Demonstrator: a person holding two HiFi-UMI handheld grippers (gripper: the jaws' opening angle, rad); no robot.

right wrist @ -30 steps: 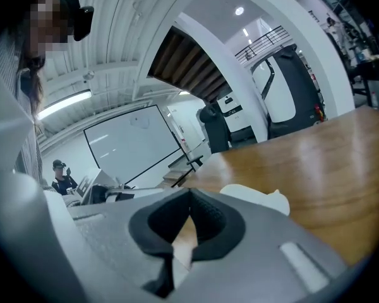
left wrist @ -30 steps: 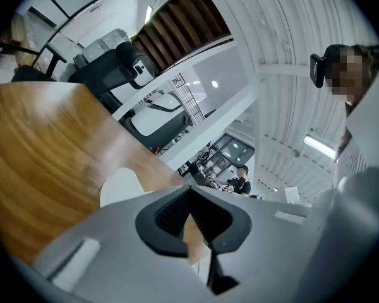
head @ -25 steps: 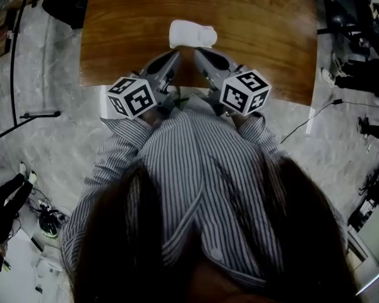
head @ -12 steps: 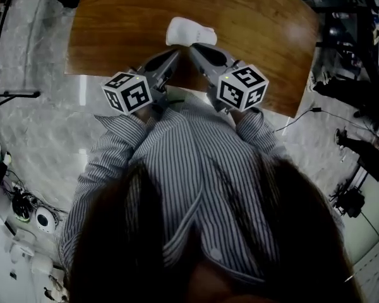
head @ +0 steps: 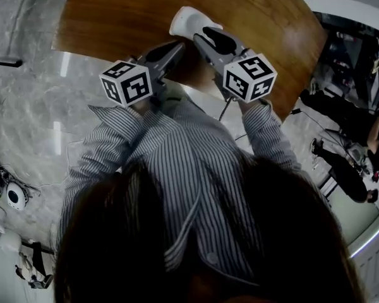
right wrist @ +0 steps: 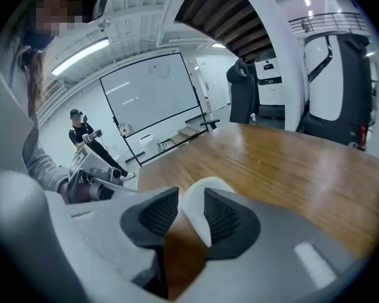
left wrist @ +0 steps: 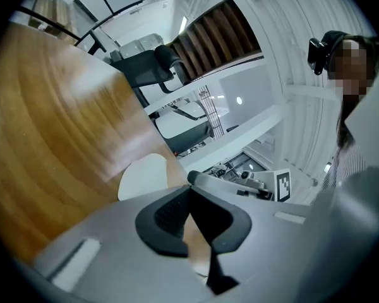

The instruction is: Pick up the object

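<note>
You are holding the left gripper (head: 179, 45) low over the near edge of the wooden table (head: 107, 11), its marker cube (head: 127, 88) sitting just ahead of your striped sleeve (head: 98, 153). In the left gripper view its jaws are resting clenched, tips meeting, with nothing caught between them and only a sliver of table showing lower down behind the pads (left wrist: 170, 213). The white object (head: 188, 23) is lying on the wood just beyond both sets of tips, a little toward the right gripper's side; from the left gripper view it is showing as a pale rounded shape (left wrist: 144, 175) to the left of the closed tips. You are bringing the right gripper (head: 199, 38) up against the object's near end, and its jaws are opening, released and gripping nothing. In the right gripper view the white object (right wrist: 194, 212) is sitting in the gap between the two ribbed pads (right wrist: 221, 216), close against the right-hand one. Farther right, off the table, a person (head: 341, 169) is standing on the floor.
</note>
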